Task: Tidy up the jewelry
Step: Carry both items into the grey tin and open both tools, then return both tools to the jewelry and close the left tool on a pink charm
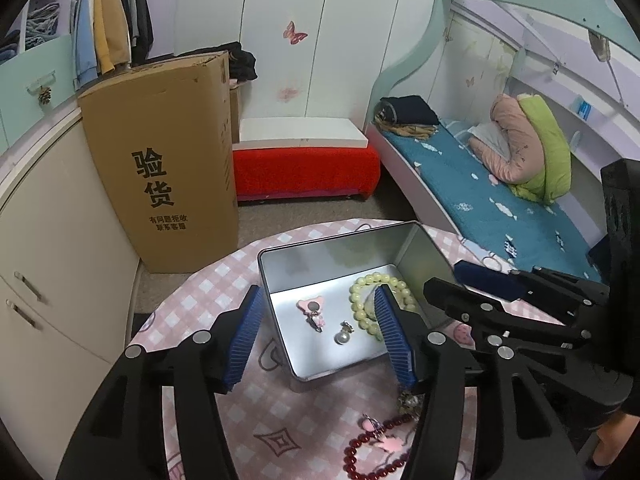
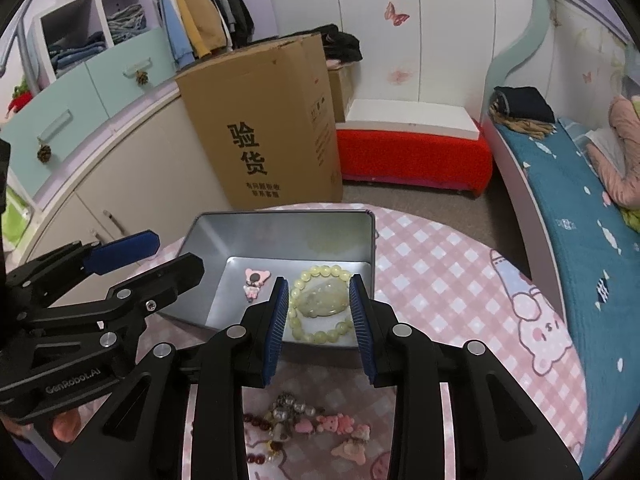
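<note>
**Hovering over the tin: where the sorting could slip**

Hanging above the metal tin (image 2: pixel 280 236), the right gripper (image 2: pixel 320 320) has its jaws spread apart with nothing between them; framed below is the pale bead bracelet (image 2: pixel 316 304), which lies on the tin's floor around a carved pale pendant (image 2: pixel 322 300). Since it seems already stowed, a needless pinch here could lift it back out or drag the beads against the tin's wall.

The left gripper (image 1: pixel 320 336) is also spread wide and empty, straddling the tin's near left wall. One of its pads sits just beside the bracelet, so a careless closing could snag beads or nudge the light tin across the desk (image 2: pixel 460 280). Inside the tin, left of the bracelet, lie a pink charm (image 1: pixel 312 312) and a pearl earring (image 1: pixel 342 334).

On the desk, in front of the tin, wait a dark red bead bracelet (image 1: pixel 372 456) and a tangle of small pink trinkets (image 2: pixel 340 432). These look interlocked; grabbing one may haul its neighbours along, and tiny pieces could slip from the ribbed pads and roll off the desk.
</note>
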The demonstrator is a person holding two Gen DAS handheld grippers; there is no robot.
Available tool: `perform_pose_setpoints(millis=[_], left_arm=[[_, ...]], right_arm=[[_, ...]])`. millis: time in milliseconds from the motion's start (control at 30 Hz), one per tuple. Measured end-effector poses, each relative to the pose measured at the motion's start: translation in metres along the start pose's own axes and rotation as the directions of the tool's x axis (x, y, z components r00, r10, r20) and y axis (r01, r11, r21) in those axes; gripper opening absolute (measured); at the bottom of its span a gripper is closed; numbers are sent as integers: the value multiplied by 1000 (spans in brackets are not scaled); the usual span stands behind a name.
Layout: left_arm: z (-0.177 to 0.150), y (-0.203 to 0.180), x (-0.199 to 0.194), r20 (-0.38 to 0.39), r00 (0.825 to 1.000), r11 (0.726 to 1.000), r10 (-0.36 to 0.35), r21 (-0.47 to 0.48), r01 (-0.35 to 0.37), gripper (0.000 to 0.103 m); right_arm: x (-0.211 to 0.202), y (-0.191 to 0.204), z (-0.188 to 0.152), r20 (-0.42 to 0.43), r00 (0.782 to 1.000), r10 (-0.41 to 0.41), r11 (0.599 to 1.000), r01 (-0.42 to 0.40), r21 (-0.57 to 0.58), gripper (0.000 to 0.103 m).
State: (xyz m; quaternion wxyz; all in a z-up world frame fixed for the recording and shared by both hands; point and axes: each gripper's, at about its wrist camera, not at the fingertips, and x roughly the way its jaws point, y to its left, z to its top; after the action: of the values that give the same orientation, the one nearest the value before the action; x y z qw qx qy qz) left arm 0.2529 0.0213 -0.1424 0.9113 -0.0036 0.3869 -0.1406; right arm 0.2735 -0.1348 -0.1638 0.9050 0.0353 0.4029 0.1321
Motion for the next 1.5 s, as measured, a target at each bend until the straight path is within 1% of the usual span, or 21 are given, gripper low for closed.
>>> perform_pose_setpoints(millis=[67, 200, 400, 567, 800, 900, 967, 1100, 1167, 1233, 1300, 1433, 1500], left_arm=[[-3, -1, -8, 15, 1000, 1000, 5, 1, -5, 63], [-13, -3, -31, 52, 999, 1000, 6, -2, -6, 64], [-38, -3, -52, 71, 997, 999, 20, -26, -19, 66], [-62, -4, -50, 34, 999, 999, 34, -40, -33, 66], [-97, -15, -26, -55, 998, 998, 43, -34, -45, 66], [-104, -23, -19, -71, 997, 999, 28, -31, -30, 66], [-106, -29, -13, -85, 996, 999, 26, -19, -28, 64], [-106, -40, -5, -84, 995, 999, 46, 4, -46, 64], [-106, -44, -3, -85, 995, 999, 49, 13, -48, 51], [-105, -46, 3, -100, 994, 999, 45, 20, -43, 50], [-104, -46, 10, -109, 992, 998, 59, 25, -57, 50], [-102, -47, 20, -134, 989, 998, 63, 35, -58, 43], [-102, -49, 22, -133, 989, 997, 65, 48, -59, 41]], right_arm=[[-12, 0, -3, 18, 1000, 1, 1000, -1, -2, 46], [-36, -1, -14, 46, 999, -2, 1000, 2, -5, 46], [-66, -16, -40, 71, 997, -9, 1000, 7, 30, 52], [-73, -31, -66, 58, 998, -15, 998, 11, 64, 53], [-62, -46, -99, 7, 1000, -27, 994, 26, 106, 53], [-58, -48, -107, -7, 1000, -23, 993, 24, 111, 53], [-56, -50, -112, -16, 1000, -19, 993, 21, 116, 53], [-51, -56, -120, -30, 1000, -9, 992, 12, 127, 53], [-48, -58, -121, -34, 999, -4, 991, 9, 131, 53], [-46, -61, -122, -37, 999, 5, 990, 1, 138, 53], [-44, -62, -122, -37, 999, 11, 990, -6, 141, 53], [-39, -67, -121, -43, 999, 25, 989, -18, 144, 53], [-36, -68, -120, -47, 998, 33, 989, -26, 147, 53]])
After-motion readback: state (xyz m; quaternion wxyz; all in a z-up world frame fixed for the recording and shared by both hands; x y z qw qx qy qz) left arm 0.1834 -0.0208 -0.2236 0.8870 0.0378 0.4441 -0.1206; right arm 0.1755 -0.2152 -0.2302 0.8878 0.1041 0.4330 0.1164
